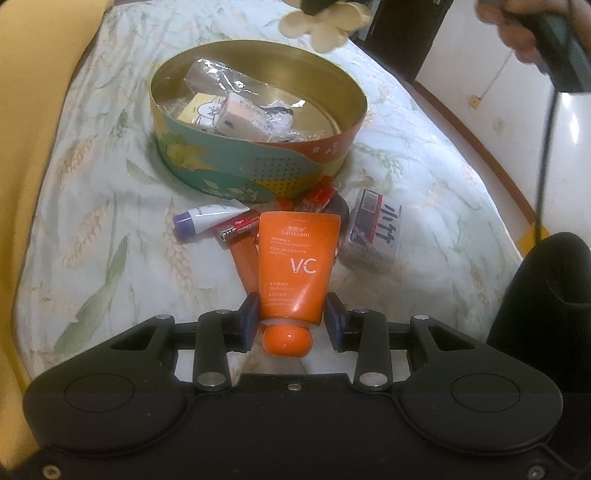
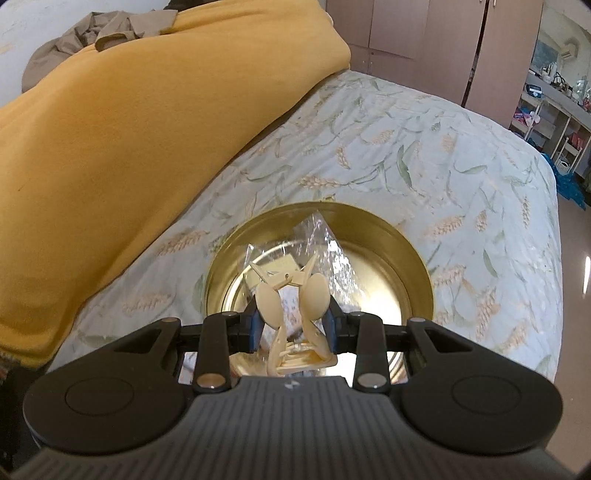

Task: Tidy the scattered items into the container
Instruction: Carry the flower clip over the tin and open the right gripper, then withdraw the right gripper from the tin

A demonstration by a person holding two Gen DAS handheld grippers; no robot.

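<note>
My left gripper (image 1: 291, 319) is shut on an orange VC tube (image 1: 295, 269), cap toward me, held above the bed. Beyond it stands the oval tin (image 1: 255, 173) with several packets inside. In front of the tin lie a white tube with a purple cap (image 1: 207, 219), red batteries (image 1: 240, 227) and a wrapped pack (image 1: 375, 229). My right gripper (image 2: 293, 325) is shut on a cream flower hair clip (image 2: 291, 302), held over the open tin (image 2: 413, 266). The clip also shows at the top of the left wrist view (image 1: 325, 22).
The tin sits on a bed with a wheat-pattern cover (image 2: 406, 147). A yellow blanket (image 2: 110, 140) lies along the left. Wardrobes (image 2: 424, 33) and shelves stand beyond the bed. A dark trouser leg (image 1: 546, 295) is at the right bed edge.
</note>
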